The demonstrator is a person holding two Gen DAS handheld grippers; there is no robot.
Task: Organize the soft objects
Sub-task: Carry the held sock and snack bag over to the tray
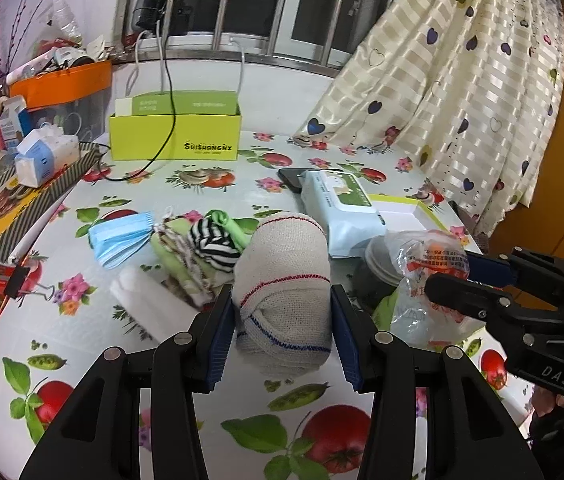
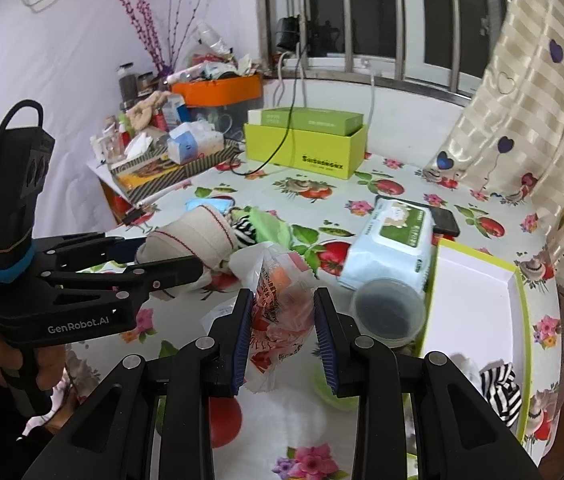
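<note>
Here bandage roll [image 1: 284, 296] clamped between left hand-held gripper [image 1: 283, 334] pads.

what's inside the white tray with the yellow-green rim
In the right wrist view, the tray holds a black-and-white striped cloth at its near end; the rest shows bare white. Its nearest corner is hidden behind the right hand-held gripper.

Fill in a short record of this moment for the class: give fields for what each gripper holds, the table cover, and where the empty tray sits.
left gripper: shut on bandage roll
right gripper: shut on plastic bag
table cover: white cloth with fruit and flower print
empty tray: white inside, green rim, right of wet wipes pack
still loose: blue face mask, striped sock
</note>
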